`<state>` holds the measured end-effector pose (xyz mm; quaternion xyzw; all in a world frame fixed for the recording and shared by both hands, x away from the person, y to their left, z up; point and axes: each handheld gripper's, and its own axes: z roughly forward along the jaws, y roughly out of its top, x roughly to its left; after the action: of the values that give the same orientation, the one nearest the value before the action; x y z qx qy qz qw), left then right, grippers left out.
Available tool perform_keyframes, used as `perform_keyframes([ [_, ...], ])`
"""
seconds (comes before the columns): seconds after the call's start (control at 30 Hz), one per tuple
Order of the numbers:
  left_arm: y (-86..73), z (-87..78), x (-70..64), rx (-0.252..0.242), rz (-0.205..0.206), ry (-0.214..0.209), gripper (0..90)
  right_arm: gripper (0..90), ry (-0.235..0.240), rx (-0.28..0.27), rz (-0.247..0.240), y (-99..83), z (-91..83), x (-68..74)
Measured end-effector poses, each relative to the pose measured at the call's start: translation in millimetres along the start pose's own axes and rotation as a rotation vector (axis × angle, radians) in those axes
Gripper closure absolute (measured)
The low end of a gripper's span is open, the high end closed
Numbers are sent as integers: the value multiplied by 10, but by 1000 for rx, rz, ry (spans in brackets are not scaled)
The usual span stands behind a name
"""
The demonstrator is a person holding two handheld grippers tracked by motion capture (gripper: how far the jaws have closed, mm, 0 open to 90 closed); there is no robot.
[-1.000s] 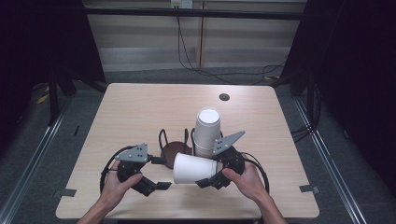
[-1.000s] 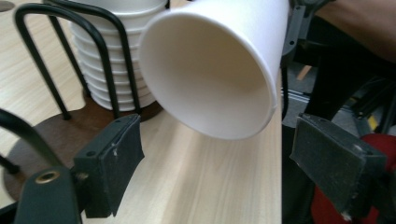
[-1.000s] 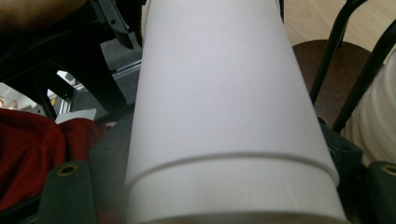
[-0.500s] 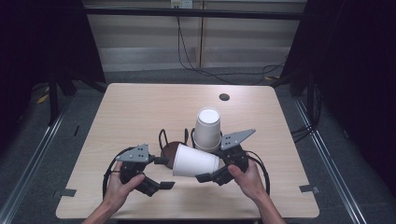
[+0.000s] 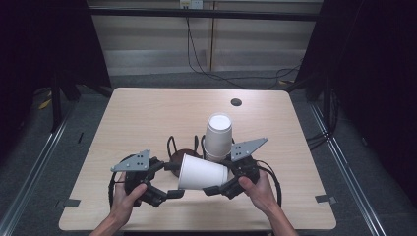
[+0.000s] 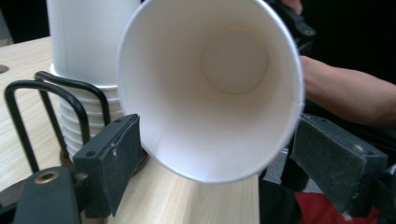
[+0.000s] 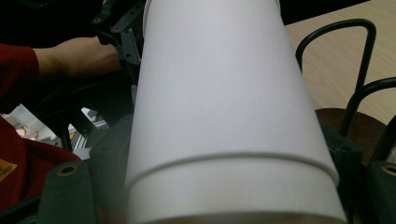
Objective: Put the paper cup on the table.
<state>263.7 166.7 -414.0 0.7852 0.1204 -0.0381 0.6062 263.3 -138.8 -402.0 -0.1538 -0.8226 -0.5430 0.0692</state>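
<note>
A white paper cup lies sideways above the table's front, its mouth facing left. My right gripper is shut on its base end; in the right gripper view the cup's wall sits between the jaws of that gripper. My left gripper is open, its jaws standing either side of the cup's rim. In the left gripper view the cup's open mouth faces me, with a gap to the left gripper's right jaw. A stack of upturned white cups stands in a black wire holder just behind.
The holder has a round brown base and wire loops close to both grippers. A small dark hole marks the table's far side. The table's front edge runs just below the hands.
The right gripper has carried the cup slightly left and levelled it, bringing its rim between the left gripper's open jaws. The left gripper has barely moved.
</note>
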Motion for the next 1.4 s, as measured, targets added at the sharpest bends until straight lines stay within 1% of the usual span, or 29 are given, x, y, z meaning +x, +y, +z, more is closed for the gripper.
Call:
perform_keyframes([
  [0.03, -8, -4, 9, 2, -7, 14, 157, 234, 4, 1, -1, -3, 3, 2],
  [0.1, -15, -4, 27, 10, -10, 1, 145, 235, 2, 7, -1, -5, 10, 3],
  [0.13, -18, -3, 27, 6, -11, 6, 133, 235, 5, 7, -2, -6, 16, 1],
  [0.2, -16, 5, 29, 9, -9, 19, 92, 235, 9, 14, -2, -3, 32, 4],
  [0.27, -12, 22, 38, 5, -14, 18, 34, 235, 18, 19, -4, 1, 56, 6],
  [0.3, -8, 26, 36, 4, -15, 19, 21, 235, 16, 25, -4, 4, 65, 10],
  [0.37, -4, 37, 27, 0, -8, 6, 29, 235, 24, 23, -7, 3, 82, 14],
  [0.53, 9, 99, 3, 7, -8, 8, 3, 235, 35, 33, -13, 5, 108, 22],
  [0.63, 8, 150, 6, 17, 0, -2, 11, 235, 38, 35, -10, -1, 124, 20],
  [0.67, 6, 178, 4, 23, -9, -6, 1, 235, 42, 41, -11, 0, 124, 20],
  [0.7, 3, 198, 0, 31, -8, -6, 4, 234, 42, 44, -10, 1, 121, 21],
  [0.73, -1, 211, -7, 27, -4, -7, 3, 235, 40, 44, -9, -1, 118, 22],
  [0.8, -5, 226, -14, 38, -2, -17, 18, 235, 48, 47, -8, -5, 121, 23],
  [0.87, -4, 226, -26, 30, -4, -21, 54, 235, 41, 53, -13, -5, 132, 23],
  [0.93, 4, 224, -27, 20, -14, -20, 56, 235, 45, 50, -8, -9, 134, 22],
  [0.97, 10, 227, -26, 23, -16, -19, 54, 235, 45, 51, -9, -9, 136, 22],
  [1.03, 18, 233, -33, 11, -16, -16, 55, 235, 44, 53, -8, -13, 136, 20],
  [1.1, 18, 229, -27, 15, -16, -18, 56, 236, 45, 52, -8, -16, 131, 20],
  [1.13, 13, 230, -24, 8, -22, -25, 58, 236, 46, 49, -6, -18, 134, 21],
  [1.2, 14, 231, -16, 9, -30, -27, 59, 236, 46, 54, -7, -21, 146, 18],
  [1.27, 18, 220, -4, 6, -31, -36, 61, 236, 46, 61, -10, -22, 153, 16],
  [1.4, 38, 202, -2, 7, -33, -45, 84, 241, 50, 53, -9, -23, 152, 17],
])
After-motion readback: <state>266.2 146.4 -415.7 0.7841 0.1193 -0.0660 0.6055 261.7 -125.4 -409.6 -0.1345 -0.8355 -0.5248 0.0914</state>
